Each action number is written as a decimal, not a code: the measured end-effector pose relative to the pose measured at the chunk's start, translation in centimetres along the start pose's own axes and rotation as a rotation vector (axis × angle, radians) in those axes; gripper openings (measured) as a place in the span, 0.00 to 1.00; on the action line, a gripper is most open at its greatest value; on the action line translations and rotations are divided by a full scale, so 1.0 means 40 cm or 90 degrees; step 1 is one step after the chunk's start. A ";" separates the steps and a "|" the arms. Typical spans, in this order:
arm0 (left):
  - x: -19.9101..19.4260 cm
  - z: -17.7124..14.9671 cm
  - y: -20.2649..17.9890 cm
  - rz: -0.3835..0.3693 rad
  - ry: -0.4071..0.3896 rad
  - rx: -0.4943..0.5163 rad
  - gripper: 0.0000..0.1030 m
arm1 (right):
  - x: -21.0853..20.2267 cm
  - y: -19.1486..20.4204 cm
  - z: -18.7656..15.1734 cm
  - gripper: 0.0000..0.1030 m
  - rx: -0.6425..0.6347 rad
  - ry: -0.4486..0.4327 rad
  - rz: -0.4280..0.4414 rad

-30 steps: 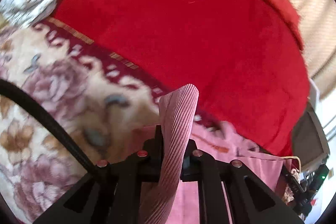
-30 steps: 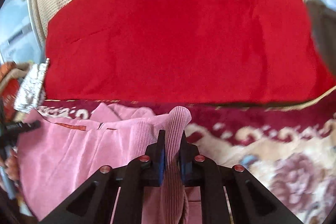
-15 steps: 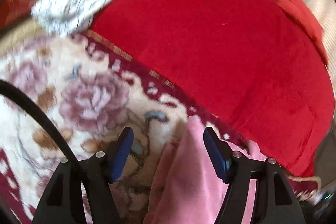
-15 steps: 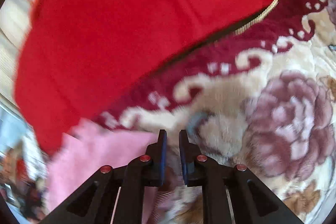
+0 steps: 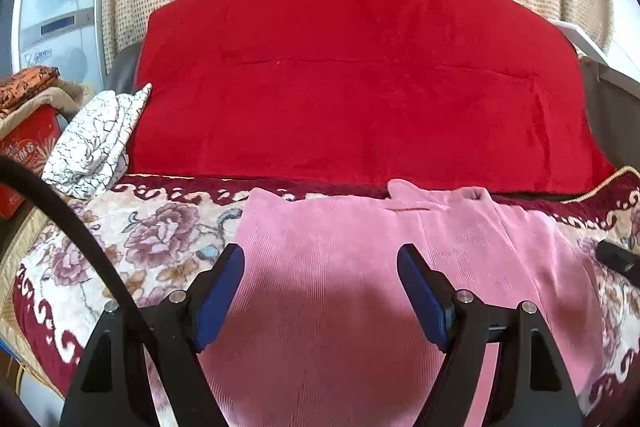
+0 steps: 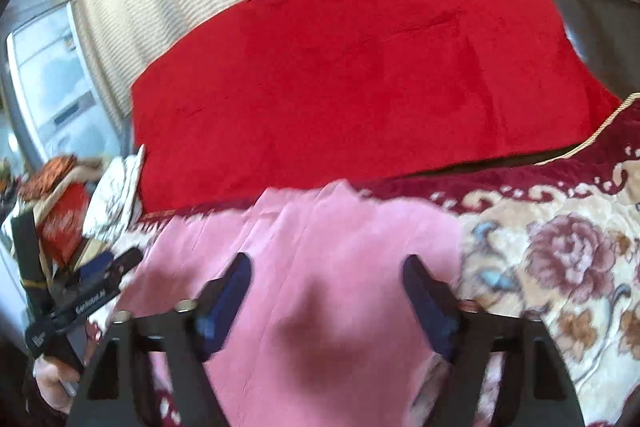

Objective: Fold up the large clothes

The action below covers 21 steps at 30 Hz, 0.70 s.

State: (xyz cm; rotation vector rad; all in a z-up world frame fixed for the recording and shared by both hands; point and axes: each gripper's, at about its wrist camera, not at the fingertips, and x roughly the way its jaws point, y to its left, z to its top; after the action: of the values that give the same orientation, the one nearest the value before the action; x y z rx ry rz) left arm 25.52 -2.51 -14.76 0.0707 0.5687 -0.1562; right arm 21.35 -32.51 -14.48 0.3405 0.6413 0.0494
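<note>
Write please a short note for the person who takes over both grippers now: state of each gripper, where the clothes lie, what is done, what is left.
Left gripper: jaws opening, nothing pinched; the pink garment lies under it.
Right gripper: jaws opening too, nothing held, above the same garment.
Garment: lies flat on the floral blanket, its far edge near the red blanket. A white patterned cloth sits at the left, untouched.
Done: the garment is laid down and let go.
Left: probably more folds; I cannot tell how many layers it has now. Take a new grip on an edge.
</note>
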 end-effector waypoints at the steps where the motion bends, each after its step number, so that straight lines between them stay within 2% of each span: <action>1: 0.000 -0.008 0.000 0.006 -0.002 0.003 0.77 | 0.007 0.003 -0.014 0.62 -0.004 0.009 0.003; 5: -0.020 -0.038 -0.002 0.011 0.009 0.000 0.77 | 0.031 0.019 -0.063 0.59 -0.007 0.049 0.009; 11: -0.012 -0.066 -0.008 0.027 0.022 0.021 0.77 | 0.047 0.038 -0.083 0.59 -0.019 0.054 0.009; 14: 0.033 -0.089 -0.004 0.046 0.062 0.039 0.80 | 0.092 0.035 -0.100 0.58 -0.019 0.088 -0.022; 16: 0.085 -0.117 -0.004 0.065 0.116 0.057 0.80 | 0.156 0.014 -0.118 0.58 -0.010 0.152 -0.042; 17: 0.104 -0.128 -0.003 0.069 0.132 0.066 0.80 | 0.175 0.007 -0.122 0.58 -0.003 0.163 -0.042; 21: 0.103 -0.141 -0.007 0.070 0.121 0.090 0.81 | 0.177 0.020 -0.117 0.58 -0.021 0.153 -0.059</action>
State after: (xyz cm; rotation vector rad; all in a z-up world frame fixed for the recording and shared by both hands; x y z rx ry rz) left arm 25.92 -2.70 -21.73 0.2549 0.7409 -0.0831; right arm 24.27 -29.31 -21.82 0.2755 0.8933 0.0128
